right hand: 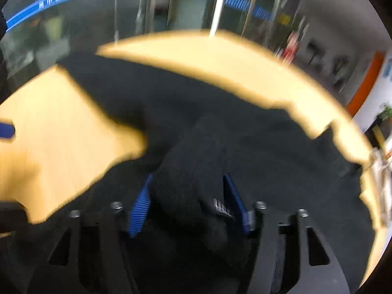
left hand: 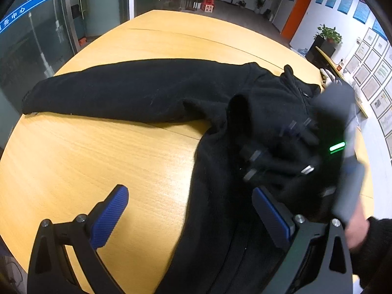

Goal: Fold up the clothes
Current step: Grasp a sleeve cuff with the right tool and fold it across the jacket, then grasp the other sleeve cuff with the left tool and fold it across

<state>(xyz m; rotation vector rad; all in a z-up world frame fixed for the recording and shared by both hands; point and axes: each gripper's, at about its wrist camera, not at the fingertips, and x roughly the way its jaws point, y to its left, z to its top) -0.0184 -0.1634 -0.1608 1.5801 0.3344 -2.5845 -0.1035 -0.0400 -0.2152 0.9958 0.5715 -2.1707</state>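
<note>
A black fleece jacket (left hand: 152,90) lies on the round wooden table (left hand: 103,152), one sleeve stretched out to the left. My left gripper (left hand: 191,208) is open and empty, hovering over the table at the jacket's lower left edge. My right gripper (left hand: 289,152) shows blurred at the right of the left wrist view, over the jacket body. In the right wrist view my right gripper (right hand: 188,196) is shut on a bunched fold of the jacket (right hand: 188,176) between its blue pads (right hand: 140,203). That view is motion-blurred.
The table's far edge (left hand: 171,14) curves along the back, with glass doors (left hand: 103,7) beyond it. A counter with a potted plant (left hand: 328,34) stands at the right. A white object (left hand: 328,76) lies at the table's right edge.
</note>
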